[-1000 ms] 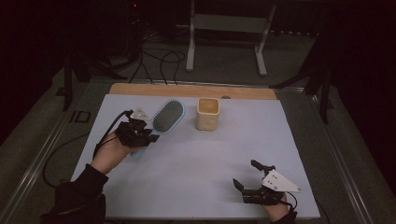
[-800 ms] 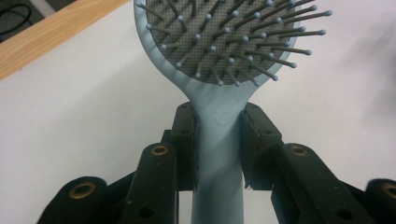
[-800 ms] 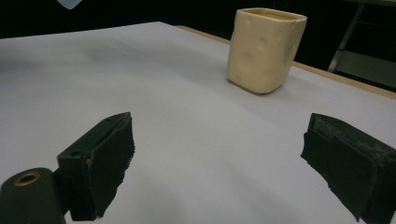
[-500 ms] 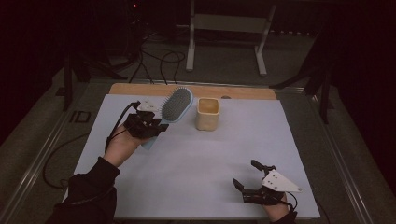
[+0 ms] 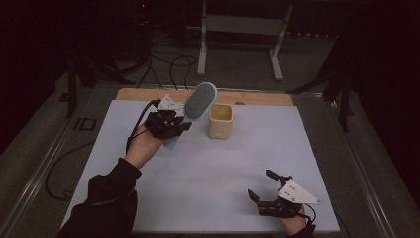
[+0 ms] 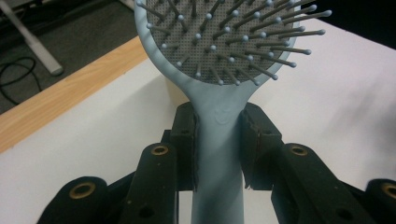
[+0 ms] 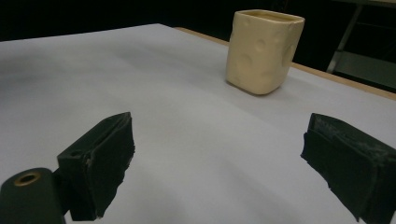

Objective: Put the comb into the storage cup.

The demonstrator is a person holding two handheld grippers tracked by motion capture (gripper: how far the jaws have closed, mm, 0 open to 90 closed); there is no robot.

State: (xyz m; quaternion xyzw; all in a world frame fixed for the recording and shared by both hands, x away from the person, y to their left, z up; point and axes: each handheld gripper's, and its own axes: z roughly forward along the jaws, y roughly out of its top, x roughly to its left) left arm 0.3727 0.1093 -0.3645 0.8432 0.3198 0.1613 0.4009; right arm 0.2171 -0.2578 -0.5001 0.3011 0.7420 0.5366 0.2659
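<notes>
Blue hairbrush (image 5: 198,102) in left tongs (image 5: 171,124) tilts head-up toward cup (image 5: 220,121).

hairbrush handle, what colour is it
Light blue; the hairbrush handle shows best in the left gripper view, clamped in the left gripper.

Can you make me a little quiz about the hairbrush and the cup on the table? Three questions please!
1. True or false: the left gripper is shut on the handle of the blue hairbrush.
2. What stands on the white table right next to the raised brush? A) a cream cup B) a red ball C) a green book
3. Fill in the missing word: the right gripper is ____ and holds nothing.

Key:
1. True. In the left gripper view the jaws press the handle from both sides.
2. A, the cream cup.
3. open. In the right gripper view the jaws stand wide apart.
</notes>
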